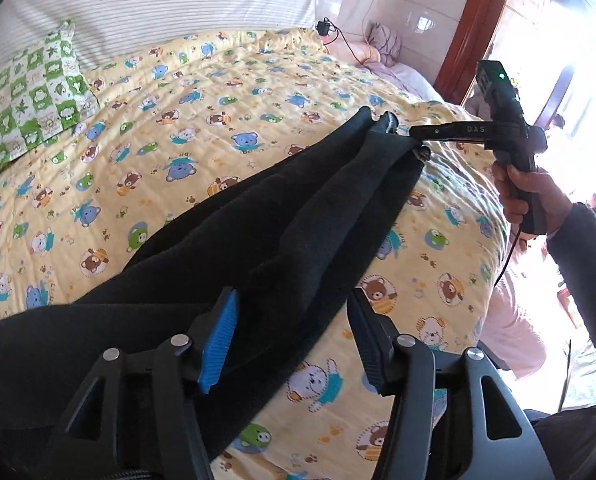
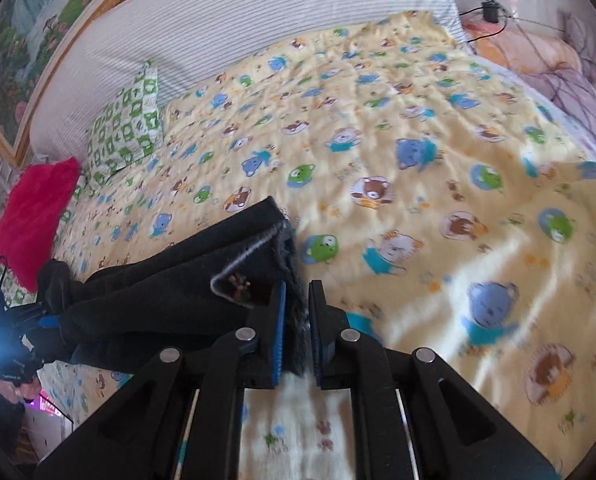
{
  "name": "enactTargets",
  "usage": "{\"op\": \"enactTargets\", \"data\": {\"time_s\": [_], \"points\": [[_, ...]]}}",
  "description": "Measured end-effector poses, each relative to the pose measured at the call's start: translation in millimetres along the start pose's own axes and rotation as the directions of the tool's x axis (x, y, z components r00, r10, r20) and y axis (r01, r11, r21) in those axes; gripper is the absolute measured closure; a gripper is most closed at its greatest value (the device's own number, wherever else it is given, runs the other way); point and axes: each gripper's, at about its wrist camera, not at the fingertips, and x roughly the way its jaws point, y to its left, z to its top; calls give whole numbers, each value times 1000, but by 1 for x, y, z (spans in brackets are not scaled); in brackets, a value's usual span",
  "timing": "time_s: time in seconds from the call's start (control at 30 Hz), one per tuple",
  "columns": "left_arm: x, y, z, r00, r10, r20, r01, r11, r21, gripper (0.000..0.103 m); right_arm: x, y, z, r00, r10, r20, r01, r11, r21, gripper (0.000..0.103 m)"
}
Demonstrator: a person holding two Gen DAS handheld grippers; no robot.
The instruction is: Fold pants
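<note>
Blue ribbed pads line the fingers (image 2: 278,332) of the right gripper (image 2: 298,328), which are pinching the hem end of the pants (image 2: 170,280). The left gripper (image 1: 294,340) is hovering at the opposite end with its fingers (image 1: 218,344) spread; dark cloth is lying between them, but nothing is clamped. The pants, black and fleecy, are stretching across the bed (image 1: 258,80), on a yellow quilt printed with bears. The two legs appear already laid one over the other, so a lengthwise fold is probably done; the crosswise folds, hem toward waist, remain. The long axis is running from the left gripper to the right, with the hems pointing toward the right hand (image 1: 529,196). A green pillow (image 1: 30,92) is lying well apart, near the headboard.
</note>
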Motion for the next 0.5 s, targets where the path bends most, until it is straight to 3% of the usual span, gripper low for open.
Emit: {"op": "enactTargets", "data": {"time_s": [0.17,0.5], "points": [[-10,6,-9,1000,6,22,-5,998,-60,43,-18,15,-7,999,12,42,-12,1000,7,91],[-52,48,-39,993,78,88,-59,979,-193,39,-10,86,-18,989,147,28,-146,988,-53,91]]}}
